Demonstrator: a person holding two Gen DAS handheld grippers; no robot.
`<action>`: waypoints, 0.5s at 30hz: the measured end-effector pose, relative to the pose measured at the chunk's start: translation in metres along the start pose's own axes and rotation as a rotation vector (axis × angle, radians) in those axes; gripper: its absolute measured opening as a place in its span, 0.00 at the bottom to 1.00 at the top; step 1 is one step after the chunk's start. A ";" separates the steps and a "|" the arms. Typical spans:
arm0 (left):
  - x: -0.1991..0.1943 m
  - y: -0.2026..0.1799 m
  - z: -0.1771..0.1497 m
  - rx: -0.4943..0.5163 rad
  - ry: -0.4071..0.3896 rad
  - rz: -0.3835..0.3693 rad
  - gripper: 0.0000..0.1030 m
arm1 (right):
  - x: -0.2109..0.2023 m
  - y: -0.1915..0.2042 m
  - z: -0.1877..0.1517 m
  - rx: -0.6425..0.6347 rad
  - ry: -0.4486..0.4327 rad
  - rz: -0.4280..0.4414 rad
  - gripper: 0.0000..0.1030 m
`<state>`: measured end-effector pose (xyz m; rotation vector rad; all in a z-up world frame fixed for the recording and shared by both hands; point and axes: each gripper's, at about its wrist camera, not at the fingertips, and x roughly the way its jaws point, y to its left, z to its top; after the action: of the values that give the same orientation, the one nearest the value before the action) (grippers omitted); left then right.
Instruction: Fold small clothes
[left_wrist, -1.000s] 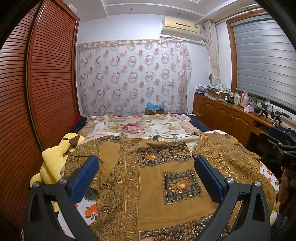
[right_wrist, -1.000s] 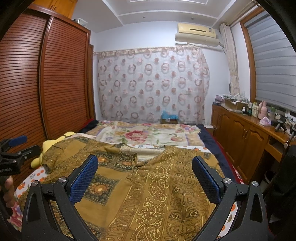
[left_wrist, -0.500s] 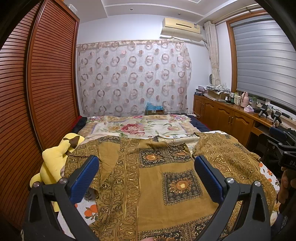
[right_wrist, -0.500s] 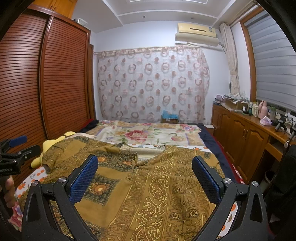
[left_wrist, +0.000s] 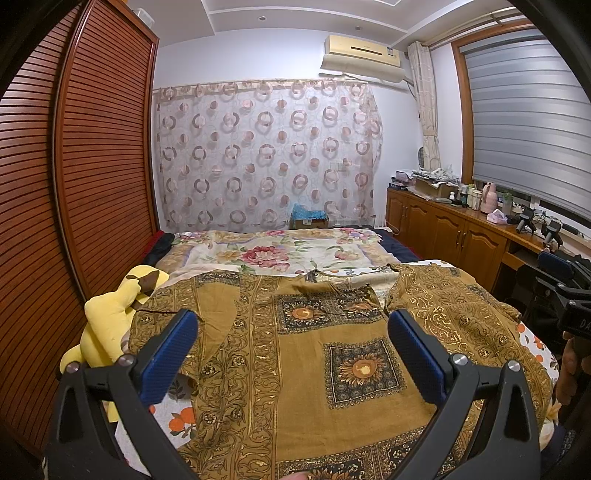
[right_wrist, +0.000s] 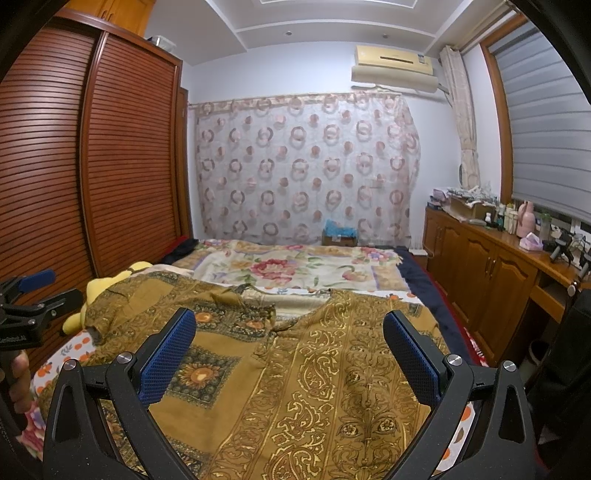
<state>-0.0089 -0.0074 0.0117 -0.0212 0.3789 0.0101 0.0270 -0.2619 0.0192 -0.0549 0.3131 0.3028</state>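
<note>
Bedroom scene, folks: louvred wooden wardrobe doors (left_wrist: 74, 206) down the left side, a circle-patterned curtain (left_wrist: 266, 155) across the far wall, an air conditioner (left_wrist: 360, 55) above it, and a long wooden cabinet (left_wrist: 447, 232) under the shuttered window on the right. Centre stage is the bed (left_wrist: 280, 254), with a floral cover over its far half.

And there's our garment (left_wrist: 303, 354), a mustard-brown top with gold scrollwork and sunflower squares, spread flat across the near half of the bed, neckline pointing toward the curtain. One sleeve lies out to the left, just beside a yellow plush toy (left_wrist: 107, 325) at the bed's left edge; the other drapes off to the right.

Left claw (left_wrist: 291, 354) hovers above the body of the garment, blue pads (left_wrist: 168, 354) spread wide, nothing between them. Right claw (right_wrist: 288, 354) is the same picture from the right-hand side: jaws wide apart, empty, poised over the scrollwork panel. Neither one touches the cloth.

In the right wrist view the left claw also shows at the far left edge, with the holder's fingers wrapped on its handle. An orange-print sheet (left_wrist: 177, 421) peeks out under the garment's near left hem.
</note>
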 end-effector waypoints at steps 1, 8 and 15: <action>0.000 0.000 0.000 0.000 0.000 0.000 1.00 | 0.000 0.000 0.000 0.001 0.000 0.001 1.00; 0.000 0.000 0.000 0.000 -0.001 0.000 1.00 | -0.001 0.001 0.000 0.000 -0.001 0.000 1.00; 0.000 0.000 0.000 0.001 0.001 0.003 1.00 | 0.000 0.001 0.001 0.001 0.000 0.001 1.00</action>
<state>-0.0089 -0.0078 0.0115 -0.0195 0.3801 0.0124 0.0269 -0.2604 0.0199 -0.0540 0.3134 0.3034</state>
